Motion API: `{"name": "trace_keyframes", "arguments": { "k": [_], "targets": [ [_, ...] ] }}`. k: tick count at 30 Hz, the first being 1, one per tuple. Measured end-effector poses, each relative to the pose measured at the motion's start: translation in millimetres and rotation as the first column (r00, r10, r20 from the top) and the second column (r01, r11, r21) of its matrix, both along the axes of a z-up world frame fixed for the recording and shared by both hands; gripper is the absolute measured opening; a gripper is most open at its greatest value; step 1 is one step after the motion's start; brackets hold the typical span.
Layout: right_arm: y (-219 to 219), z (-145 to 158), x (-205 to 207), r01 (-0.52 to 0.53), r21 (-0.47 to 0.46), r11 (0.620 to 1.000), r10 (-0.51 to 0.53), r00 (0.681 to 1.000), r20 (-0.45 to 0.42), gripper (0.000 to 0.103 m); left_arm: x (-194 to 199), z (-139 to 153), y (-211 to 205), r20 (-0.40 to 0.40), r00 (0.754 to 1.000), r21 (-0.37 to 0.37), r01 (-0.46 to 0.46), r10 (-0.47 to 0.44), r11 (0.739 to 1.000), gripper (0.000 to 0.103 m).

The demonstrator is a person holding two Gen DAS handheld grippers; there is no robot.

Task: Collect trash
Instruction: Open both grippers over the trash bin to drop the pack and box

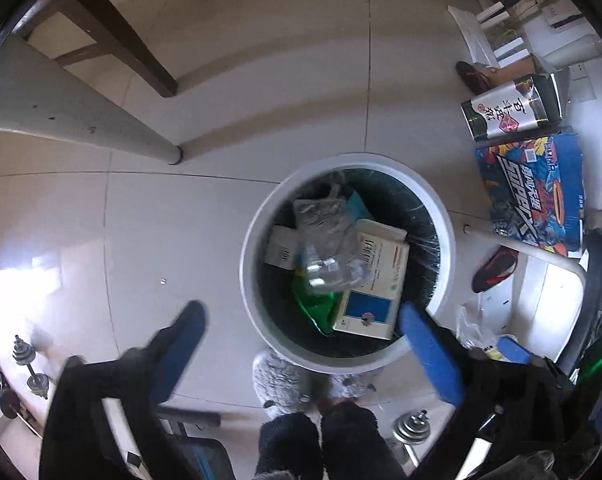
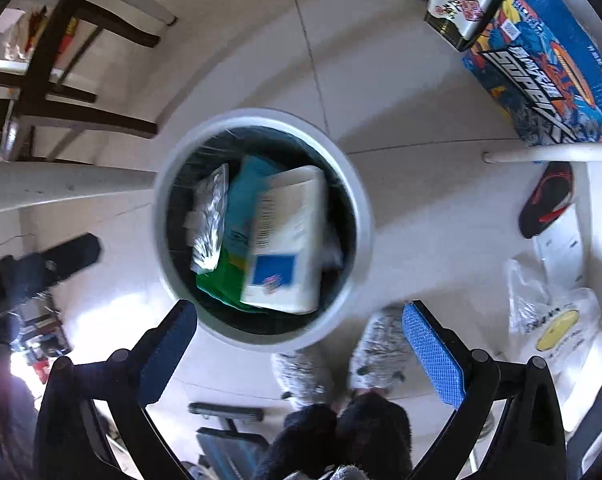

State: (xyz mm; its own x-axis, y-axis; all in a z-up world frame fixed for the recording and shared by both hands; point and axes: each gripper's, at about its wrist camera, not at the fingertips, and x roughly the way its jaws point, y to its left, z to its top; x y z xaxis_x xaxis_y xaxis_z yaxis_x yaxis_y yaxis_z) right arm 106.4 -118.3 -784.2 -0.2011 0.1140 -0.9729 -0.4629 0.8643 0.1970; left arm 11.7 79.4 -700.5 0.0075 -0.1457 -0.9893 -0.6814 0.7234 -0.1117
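Two grippers hang over a white trash bin on a pale tiled floor, both pointing down. Nearest the left camera, the left gripper has its blue-padded jaws spread wide with nothing between them. The right gripper is likewise released and empty. Just behind the fingers stand the person's feet in fluffy grey slippers, close to the bin's near rim. Inside the dark-lined bin lies the trash: a white box with a blue square, a green wrapper, a teal carton and crumpled clear plastic. Beyond the bin, to its right, a colourful blue box and a silver-and-dark carton stand on the floor. A white plastic bag and a black-and-red shoe lie to the right. Dark chair legs rise at the far left.
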Motion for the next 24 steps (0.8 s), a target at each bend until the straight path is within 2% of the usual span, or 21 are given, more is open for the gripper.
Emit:
{"name": "trace_keyframes", "arguments": {
  "k": [2,5,13,18,24],
  "targets": [
    [-1,3,-1,-0.013,-0.024,1.0,0.013,1.0,0.02,0.103,-5,3,-4,-0.026,0.999,0.038,0.026,-0.025,0.999,0.103],
    [-2,14,-5,-0.044,-0.059,0.997,0.047,0.997,0.059,0.103,-13,10,-11,-0.038,0.998,0.052,0.044,-0.043,0.998,0.103],
    [-7,40,-12,-0.062,-0.112,0.992,0.069,0.996,0.064,0.103,-25,39,-27,-0.041,0.998,0.091,0.047,-0.044,0.995,0.103],
    [-15,71,-18,-0.067,-0.111,0.992,0.077,0.993,0.084,0.103,-32,67,-38,-0.011,0.999,0.108,0.038,-0.037,0.993,0.103],
    [-25,127,-26,-0.065,-0.09,0.994,0.075,0.991,0.107,0.103,-50,109,-50,-0.005,1.0,0.104,0.02,-0.019,0.994,0.103]
  ]
}}
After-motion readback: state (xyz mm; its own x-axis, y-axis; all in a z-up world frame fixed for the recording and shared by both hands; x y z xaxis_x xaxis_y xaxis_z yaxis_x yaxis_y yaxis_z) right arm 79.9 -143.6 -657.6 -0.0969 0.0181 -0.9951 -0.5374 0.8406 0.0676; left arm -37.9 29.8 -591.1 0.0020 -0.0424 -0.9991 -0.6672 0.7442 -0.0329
